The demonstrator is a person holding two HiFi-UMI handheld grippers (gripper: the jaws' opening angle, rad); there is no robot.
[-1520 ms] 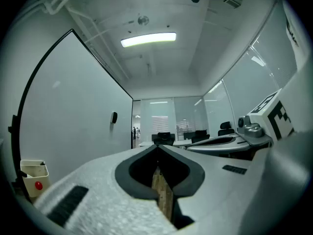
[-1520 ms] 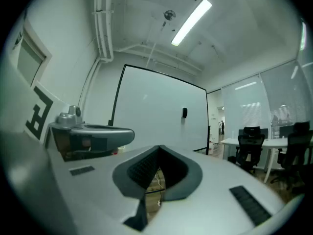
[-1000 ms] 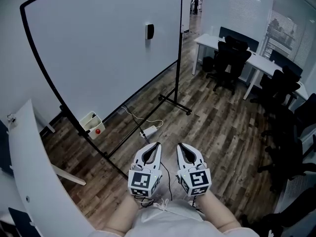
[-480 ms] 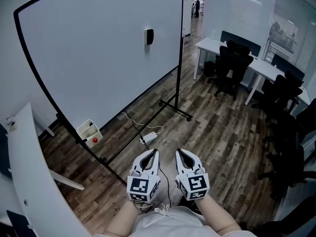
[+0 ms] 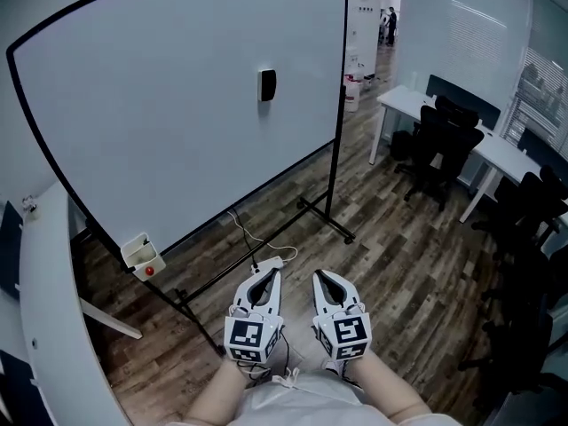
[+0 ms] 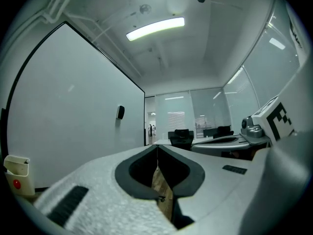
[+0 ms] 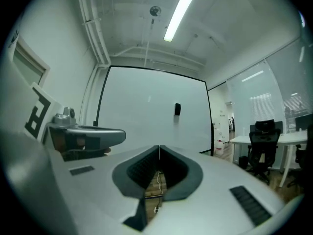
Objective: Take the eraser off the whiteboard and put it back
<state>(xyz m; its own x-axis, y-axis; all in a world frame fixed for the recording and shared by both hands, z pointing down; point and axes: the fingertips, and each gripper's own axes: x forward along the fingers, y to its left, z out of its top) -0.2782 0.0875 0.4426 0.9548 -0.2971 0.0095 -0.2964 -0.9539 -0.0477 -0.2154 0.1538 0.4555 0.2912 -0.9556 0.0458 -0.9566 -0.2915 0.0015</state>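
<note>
A small black eraser point(image 5: 267, 84) sticks to the big white whiteboard point(image 5: 169, 105), high and right of its middle. It also shows as a dark block, the eraser point(image 6: 120, 112), in the left gripper view, and as the eraser point(image 7: 177, 109) in the right gripper view. My left gripper point(image 5: 269, 272) and right gripper point(image 5: 319, 275) are held side by side low in the head view, well short of the board. Both point level, both are shut, and nothing is held between their jaws.
The whiteboard's black stand point(image 5: 324, 216) has feet on the wood floor, with a white cable and power strip point(image 5: 266, 263) under it. A small cream box with a red button point(image 5: 140, 255) hangs at the board's lower left. White desks point(image 5: 461, 131) and black chairs point(image 5: 444, 153) fill the right side.
Both grippers and the head view have shifted across the room. The whiteboard now sits more squarely ahead and fills more of the view. Both grippers stay shut and empty.
</note>
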